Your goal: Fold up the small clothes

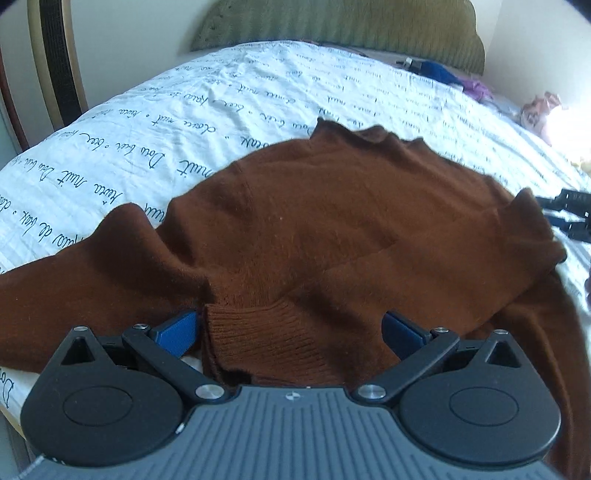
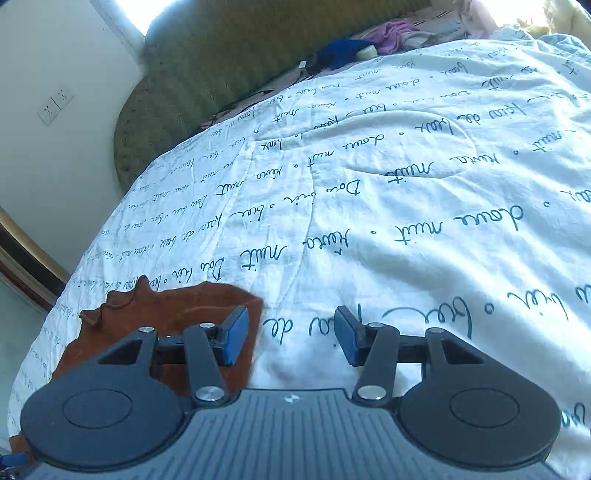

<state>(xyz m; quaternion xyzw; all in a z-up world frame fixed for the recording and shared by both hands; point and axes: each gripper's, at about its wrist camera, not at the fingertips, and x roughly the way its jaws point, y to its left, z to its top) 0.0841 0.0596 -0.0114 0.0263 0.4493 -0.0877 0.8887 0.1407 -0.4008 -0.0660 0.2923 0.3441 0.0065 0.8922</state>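
A brown knitted sweater (image 1: 332, 221) lies spread on the white bedcover (image 1: 221, 92) with dark handwriting print. My left gripper (image 1: 290, 328) is open, its blue pads wide apart on either side of a ribbed cuff (image 1: 266, 332) folded over the sweater's body. My right gripper (image 2: 290, 338) is open and empty above the bedcover (image 2: 406, 203). An edge of the sweater (image 2: 177, 306) lies under its left finger. The right gripper also shows at the right edge of the left wrist view (image 1: 569, 214).
A green padded headboard (image 1: 332, 33) stands at the far end of the bed. Blue and purple clothes (image 2: 369, 40) lie near it. A wall with sockets (image 2: 55, 105) is at the left. A wooden frame (image 1: 48, 62) stands by the bed's left side.
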